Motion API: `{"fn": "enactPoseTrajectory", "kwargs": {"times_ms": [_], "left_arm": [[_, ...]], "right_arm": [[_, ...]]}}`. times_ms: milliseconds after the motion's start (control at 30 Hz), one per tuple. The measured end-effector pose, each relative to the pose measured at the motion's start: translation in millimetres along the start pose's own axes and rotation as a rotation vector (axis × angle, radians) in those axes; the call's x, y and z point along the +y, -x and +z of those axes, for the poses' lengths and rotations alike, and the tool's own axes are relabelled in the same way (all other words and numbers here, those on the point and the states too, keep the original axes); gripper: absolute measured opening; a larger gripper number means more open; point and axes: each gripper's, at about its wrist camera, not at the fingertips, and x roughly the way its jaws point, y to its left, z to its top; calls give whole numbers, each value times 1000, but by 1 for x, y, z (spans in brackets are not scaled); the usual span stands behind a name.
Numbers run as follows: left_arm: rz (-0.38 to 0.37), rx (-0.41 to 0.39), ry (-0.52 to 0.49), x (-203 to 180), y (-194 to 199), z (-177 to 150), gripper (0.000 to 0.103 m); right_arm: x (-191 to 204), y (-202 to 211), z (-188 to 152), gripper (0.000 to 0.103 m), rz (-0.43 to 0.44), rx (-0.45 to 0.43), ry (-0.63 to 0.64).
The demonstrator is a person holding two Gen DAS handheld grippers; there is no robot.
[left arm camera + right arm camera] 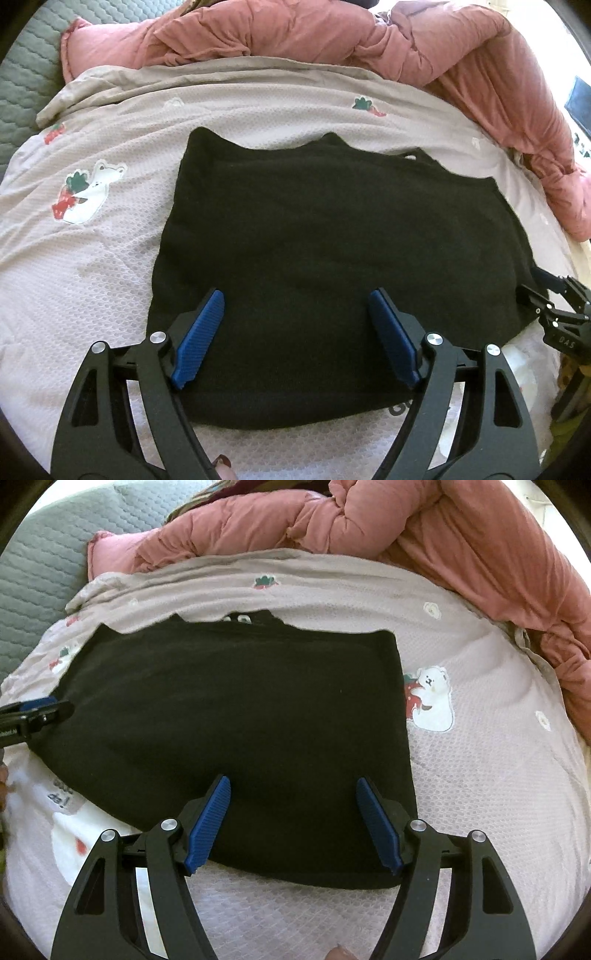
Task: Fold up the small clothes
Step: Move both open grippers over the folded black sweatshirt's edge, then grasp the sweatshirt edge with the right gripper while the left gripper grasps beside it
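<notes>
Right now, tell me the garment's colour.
Plain black garment, clearest in the left wrist view.

black garment (236, 716) lies flat on the pale printed bedsheet (491, 775), right gripper (293, 786) over its 6 o'clock edge with both blue pads spread wide and nothing pinched, left gripper (40, 710) poking in at 9 o'clock, pink duvet (461, 542) bunched from 12 to 3 o'clock.
</notes>
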Motion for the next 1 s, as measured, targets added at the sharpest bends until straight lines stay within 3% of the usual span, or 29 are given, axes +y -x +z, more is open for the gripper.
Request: {"fn": "enactPoseTrajectory", "kwargs": {"times_ms": [233, 333, 433, 500, 567, 1000], "left_arm": [[-13, -55, 97, 27, 19, 10, 81], [10, -73, 115, 34, 25, 13, 83], [70, -110, 94, 36, 32, 16, 83], [69, -119, 104, 41, 35, 17, 83], [86, -127, 113, 45, 36, 18, 93], [113, -135, 177, 70, 39, 25, 93]], "right_arm": [[31, 22, 10, 75, 60, -53, 70], [49, 29, 16, 83, 88, -77, 107], [68, 34, 19, 83, 113, -91, 151], [82, 37, 19, 84, 120, -101, 187], [95, 39, 20, 84, 130, -113, 217], [175, 28, 17, 84, 204, -120, 394]]}}
